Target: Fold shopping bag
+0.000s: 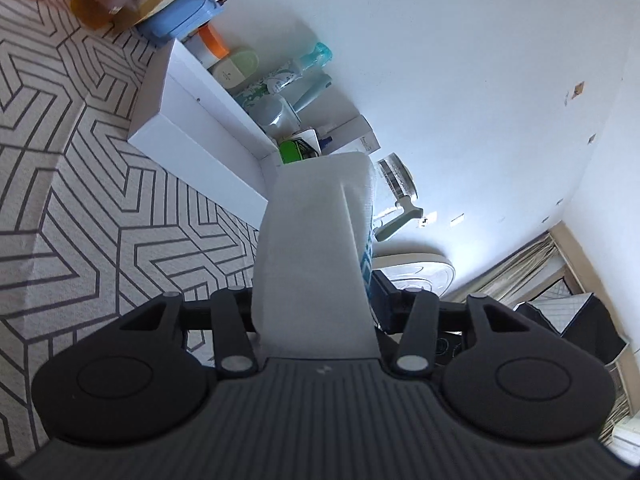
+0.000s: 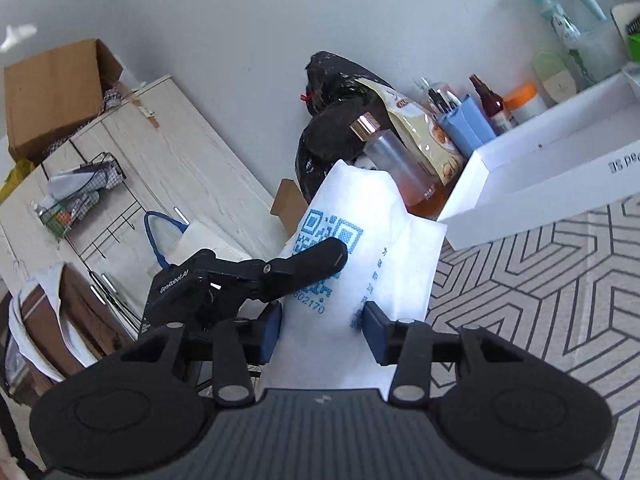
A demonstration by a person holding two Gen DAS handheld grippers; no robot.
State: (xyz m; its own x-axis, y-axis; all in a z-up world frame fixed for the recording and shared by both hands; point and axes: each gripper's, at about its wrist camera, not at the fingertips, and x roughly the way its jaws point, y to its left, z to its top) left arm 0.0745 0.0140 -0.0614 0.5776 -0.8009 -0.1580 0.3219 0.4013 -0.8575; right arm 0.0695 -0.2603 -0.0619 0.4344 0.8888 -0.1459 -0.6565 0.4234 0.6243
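Observation:
The white shopping bag (image 1: 312, 240), printed with a blue code and text (image 2: 380, 232), is held up in the air beside the patterned table. My left gripper (image 1: 316, 296) is shut on it. In the left wrist view only its right blue pad (image 1: 382, 300) shows, because the cloth hides the other. In the right wrist view the left gripper's black finger (image 2: 320, 256) presses on the printed face. My right gripper (image 2: 322, 330) is open. Its blue pads (image 2: 272, 332) stand on either side of the bag's lower part, with the flat cloth between them.
A patterned tablecloth (image 2: 540, 280) covers the table. On it sit a white open box (image 2: 540, 176), bottles, a snack pouch and a black plastic sack (image 2: 336, 112) by the wall. A pale cabinet (image 2: 160, 160) with a wire basket stands at left, and a white fan (image 1: 412, 268) stands off the table.

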